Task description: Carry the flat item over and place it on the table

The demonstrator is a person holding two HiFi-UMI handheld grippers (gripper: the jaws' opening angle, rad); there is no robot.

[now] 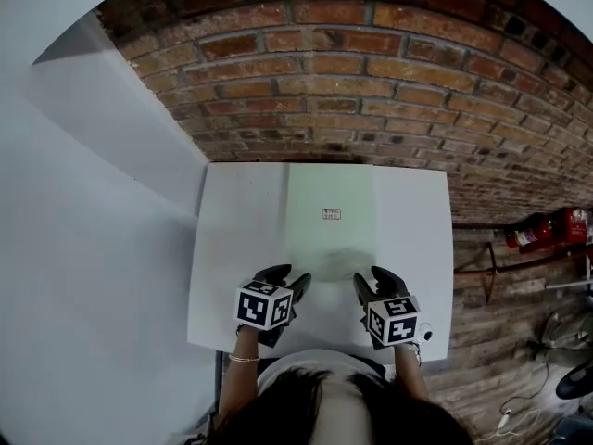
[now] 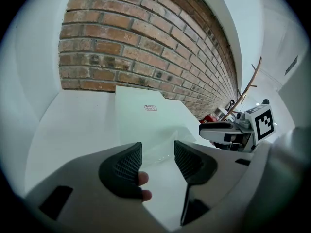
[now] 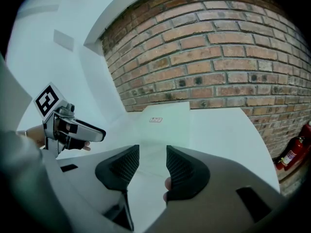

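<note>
Pale flat sheet (image 1: 331, 188) on white table (image 1: 232, 239)

Left gripper (image 1: 292, 278) and right gripper (image 1: 371, 281) grey, black ribbed fingers (image 2: 121, 166), marker cubes (image 1: 264, 306), thin bracelet (image 1: 243, 358)

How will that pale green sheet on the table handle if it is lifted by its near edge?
Probably floppy: the sheet looks very thin, and its near edge ripples. Likely light, lying like film on the table. Perhaps slippery, given its smooth surface.

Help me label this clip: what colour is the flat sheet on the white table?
Pale, slightly translucent green; the sheet shows best in the head view.
</note>
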